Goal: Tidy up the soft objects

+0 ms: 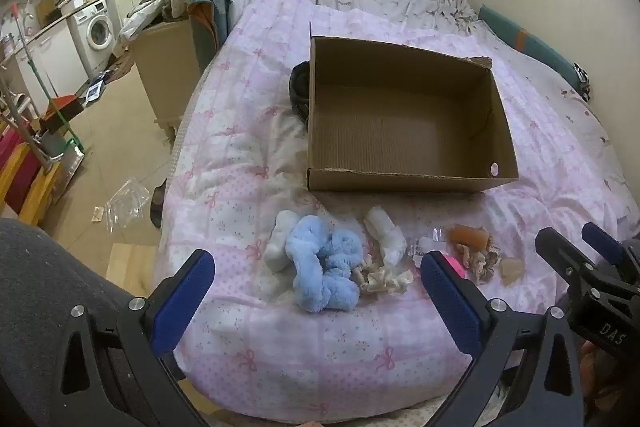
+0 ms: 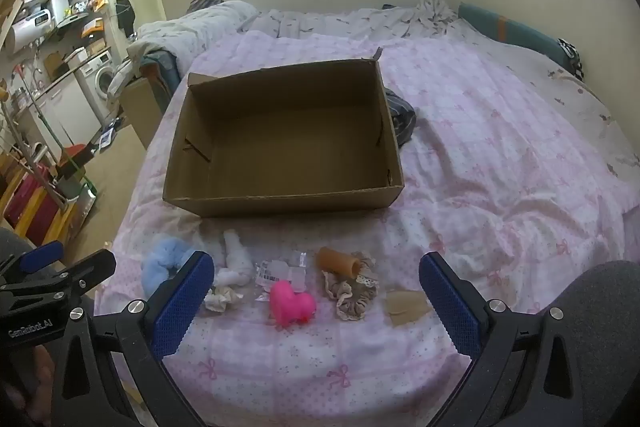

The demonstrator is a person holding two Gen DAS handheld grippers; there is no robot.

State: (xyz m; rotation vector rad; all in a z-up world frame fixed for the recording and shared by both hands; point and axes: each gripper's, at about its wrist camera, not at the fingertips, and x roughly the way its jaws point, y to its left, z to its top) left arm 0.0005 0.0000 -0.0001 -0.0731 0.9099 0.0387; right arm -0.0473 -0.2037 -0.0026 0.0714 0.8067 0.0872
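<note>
An empty open cardboard box (image 1: 404, 131) (image 2: 280, 147) sits on the pink quilt. In front of it lies a row of soft items: a fluffy blue piece (image 1: 324, 267) (image 2: 160, 263), white rolled socks (image 1: 280, 239) (image 2: 236, 259), a cream scrunchie (image 1: 384, 277), a pink heart-shaped toy (image 2: 290, 303), an orange cylinder (image 2: 336, 261) (image 1: 468, 235) on a beige lace scrunchie (image 2: 356, 291), and a tan pad (image 2: 406, 307). My left gripper (image 1: 316, 301) is open above the blue piece. My right gripper (image 2: 316, 301) is open above the pink heart; it also shows in the left wrist view (image 1: 576, 247).
The bed's left edge drops to a floor with a plastic bag (image 1: 124, 203). A dark bundle (image 2: 402, 119) lies beside the box. Rumpled bedding (image 2: 340, 19) and a teal cushion (image 2: 516, 35) lie at the far end. A small clear packet (image 2: 280, 271) lies among the items.
</note>
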